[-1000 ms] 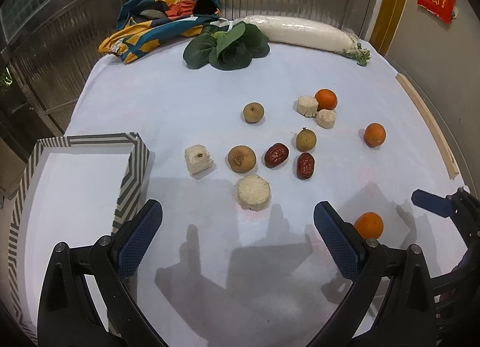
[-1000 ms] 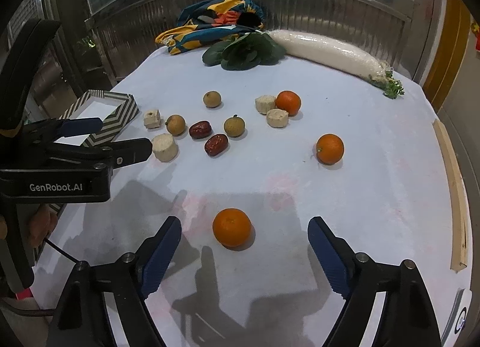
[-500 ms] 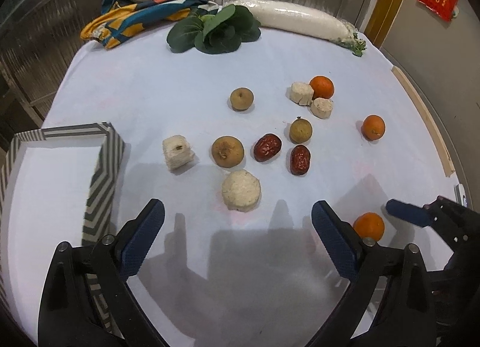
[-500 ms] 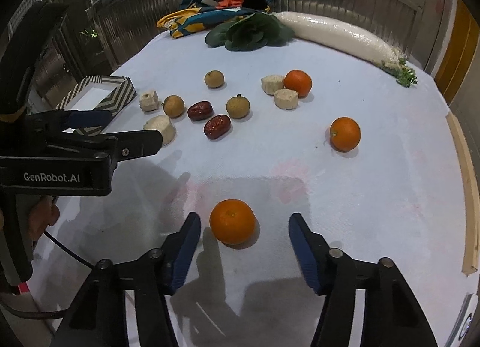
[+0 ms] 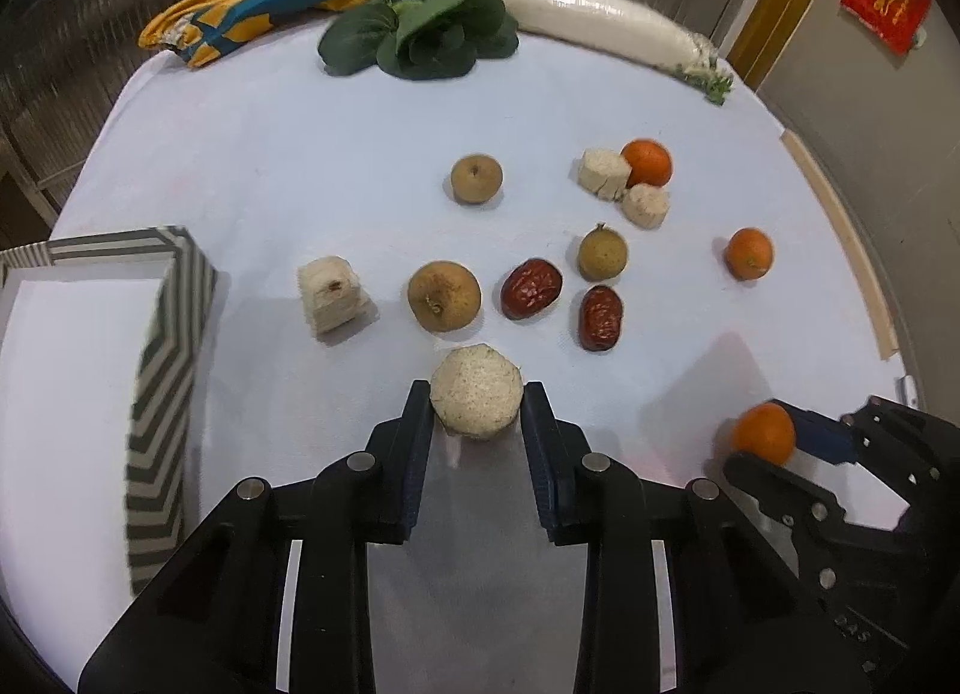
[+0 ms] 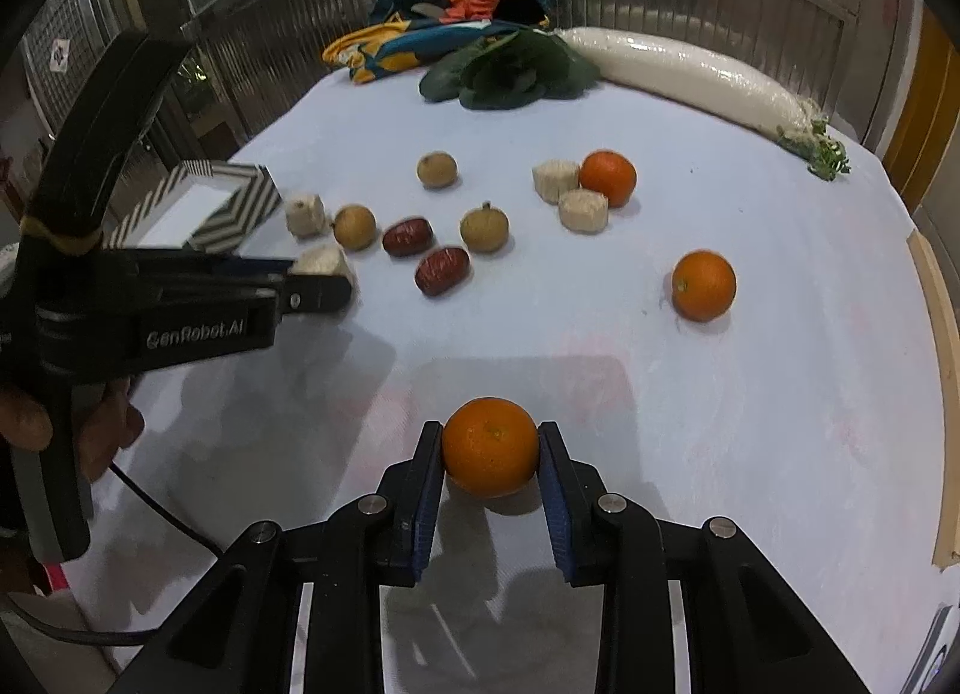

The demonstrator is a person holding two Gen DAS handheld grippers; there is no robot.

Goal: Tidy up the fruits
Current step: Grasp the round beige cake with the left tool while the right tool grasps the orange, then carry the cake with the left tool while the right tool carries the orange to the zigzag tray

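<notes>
The left gripper [image 5: 476, 409] is pinching a firm, rough sugarcane chunk [image 5: 476, 397]; the right gripper [image 6: 490, 457] is squeezing a soft-skinned tangerine [image 6: 490, 445] across its middle, probably bruisable.

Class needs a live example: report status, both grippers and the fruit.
Left gripper just closed on the pale round chunk. Right gripper just closed on the near orange. Both still on the tablecloth. Nothing blocking.

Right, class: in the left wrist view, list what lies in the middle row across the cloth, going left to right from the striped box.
Striped box → pale cube chunk → brown round fruit → red date → second red date → small orange.
</notes>
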